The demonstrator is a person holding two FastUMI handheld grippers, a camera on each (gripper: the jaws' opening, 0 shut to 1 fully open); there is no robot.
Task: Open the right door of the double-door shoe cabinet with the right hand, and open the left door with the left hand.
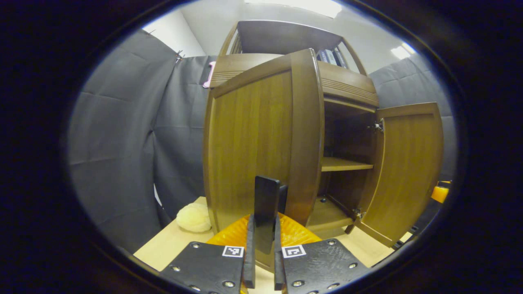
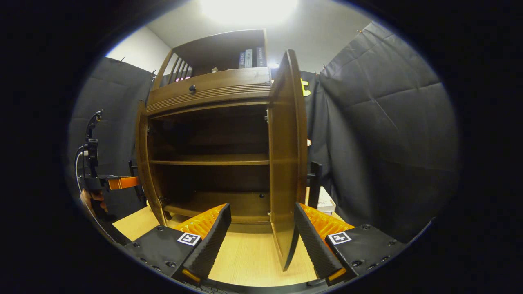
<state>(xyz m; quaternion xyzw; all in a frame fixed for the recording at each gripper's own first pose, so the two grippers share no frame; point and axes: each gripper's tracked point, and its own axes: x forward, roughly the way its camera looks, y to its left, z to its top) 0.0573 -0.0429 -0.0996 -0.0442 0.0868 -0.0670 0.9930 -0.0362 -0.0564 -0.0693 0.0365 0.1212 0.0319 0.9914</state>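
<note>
Left gripper (image 1: 262, 261): fingers pinched narrow around the left door's (image 1: 253, 139) dark handle (image 1: 266, 204).
Right gripper (image 2: 261, 241): fingers spread wide, straddling the right door's (image 2: 286, 163) edge.
Shoe cabinet (image 2: 212, 94): both doors swung open, on the wooden floor (image 2: 245, 261).

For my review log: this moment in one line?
left door open | right door open | left gripper shut on handle | right gripper open, astride right door's edge
</note>
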